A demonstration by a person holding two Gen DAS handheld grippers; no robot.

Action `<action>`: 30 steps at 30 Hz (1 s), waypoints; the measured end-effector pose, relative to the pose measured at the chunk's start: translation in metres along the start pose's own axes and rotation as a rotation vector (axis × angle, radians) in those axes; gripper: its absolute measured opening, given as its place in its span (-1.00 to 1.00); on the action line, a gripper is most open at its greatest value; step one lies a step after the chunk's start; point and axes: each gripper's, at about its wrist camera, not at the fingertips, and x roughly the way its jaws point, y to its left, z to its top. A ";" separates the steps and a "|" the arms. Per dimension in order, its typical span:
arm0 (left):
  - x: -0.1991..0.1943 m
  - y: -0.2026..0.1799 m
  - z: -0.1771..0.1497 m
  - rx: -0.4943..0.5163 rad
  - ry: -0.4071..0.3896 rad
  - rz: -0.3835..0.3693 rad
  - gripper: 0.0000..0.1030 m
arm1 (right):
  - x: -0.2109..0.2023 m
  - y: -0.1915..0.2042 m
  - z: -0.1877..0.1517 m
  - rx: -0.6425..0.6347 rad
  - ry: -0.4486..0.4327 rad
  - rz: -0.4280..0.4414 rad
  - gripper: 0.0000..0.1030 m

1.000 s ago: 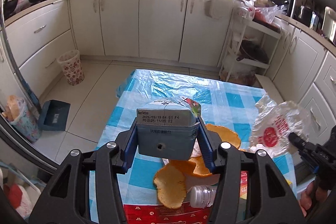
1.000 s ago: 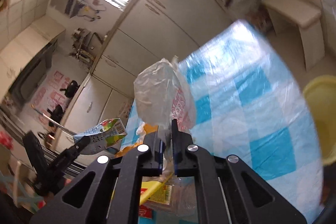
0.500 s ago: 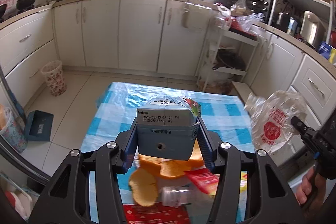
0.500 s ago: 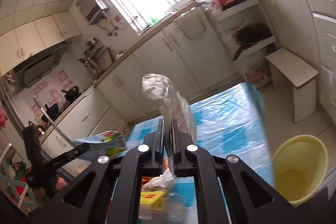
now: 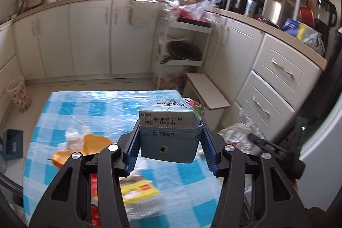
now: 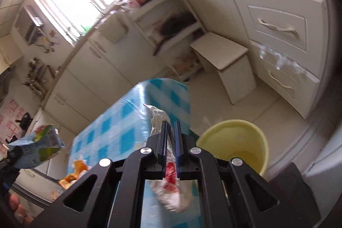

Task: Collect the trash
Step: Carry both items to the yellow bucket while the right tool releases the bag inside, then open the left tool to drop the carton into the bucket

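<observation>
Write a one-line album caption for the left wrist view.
Left gripper clamps a drink carton above a blue-checked table strewn with orange peel and wrappers.

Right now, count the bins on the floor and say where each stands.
2. A yellow bucket sits on the floor off the table's right side; a patterned basket stands by the left-hand cabinets. Others may be hidden.

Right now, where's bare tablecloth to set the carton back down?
The far half of the checked tablecloth is bare, between its far edge and the orange peel. The near end is crowded: peel, tissue, yellow packet, red wrapper. The milk carton hides the patch below it.
</observation>
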 end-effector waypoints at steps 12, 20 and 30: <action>0.069 -0.072 -0.024 0.070 0.134 -0.016 -0.04 | 0.085 -0.057 0.000 0.058 0.254 -0.169 -0.06; 0.119 -0.105 -0.044 0.131 0.234 0.007 -0.04 | 0.042 -0.067 0.032 0.185 0.141 -0.092 0.18; 0.213 -0.158 -0.072 0.223 0.445 0.058 -0.01 | -0.059 -0.036 0.089 0.140 -0.101 0.105 0.62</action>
